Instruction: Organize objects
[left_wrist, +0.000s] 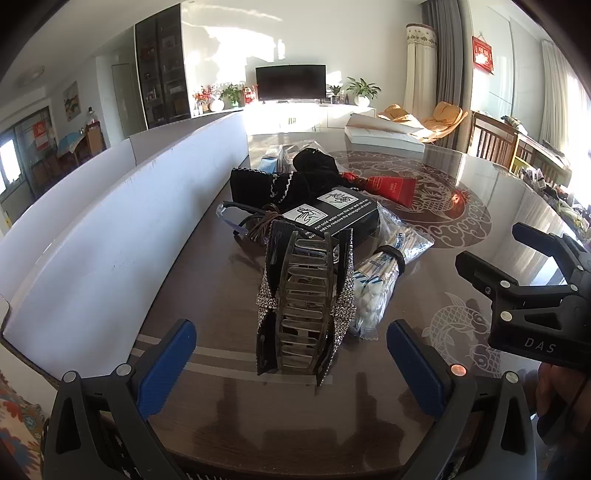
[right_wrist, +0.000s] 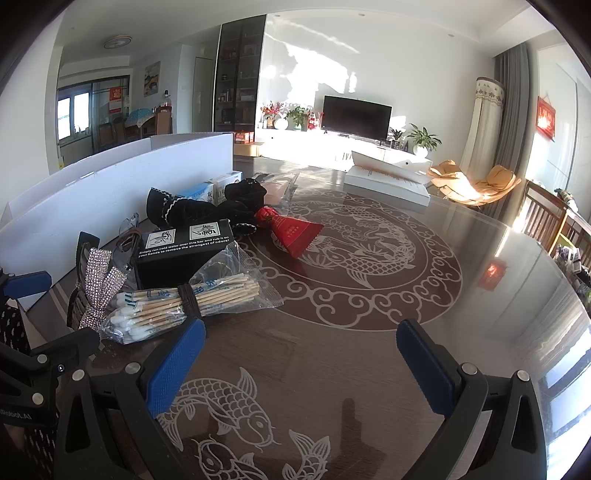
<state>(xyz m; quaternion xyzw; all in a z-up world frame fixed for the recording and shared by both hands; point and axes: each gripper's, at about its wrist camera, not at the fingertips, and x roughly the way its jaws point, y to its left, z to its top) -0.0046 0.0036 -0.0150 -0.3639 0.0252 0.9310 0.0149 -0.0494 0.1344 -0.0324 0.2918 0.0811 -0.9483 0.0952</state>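
A rhinestone hair claw clip (left_wrist: 304, 306) stands on the table just ahead of my open, empty left gripper (left_wrist: 291, 354). It also shows in the right wrist view (right_wrist: 94, 288). Behind it lie a black box (left_wrist: 332, 216), a bag of cotton swabs (right_wrist: 177, 299), a black velvet pouch (left_wrist: 280, 181) and a red pouch (right_wrist: 291, 230). My right gripper (right_wrist: 301, 360) is open and empty over bare table, to the right of the swabs. It shows in the left wrist view (left_wrist: 517, 258).
A white foam board (left_wrist: 110, 229) stands along the table's left side. A white flat box (right_wrist: 388, 181) lies at the far end. The glass-topped table (right_wrist: 369, 258) has fish patterns. Chairs (left_wrist: 495, 140) stand at the right.
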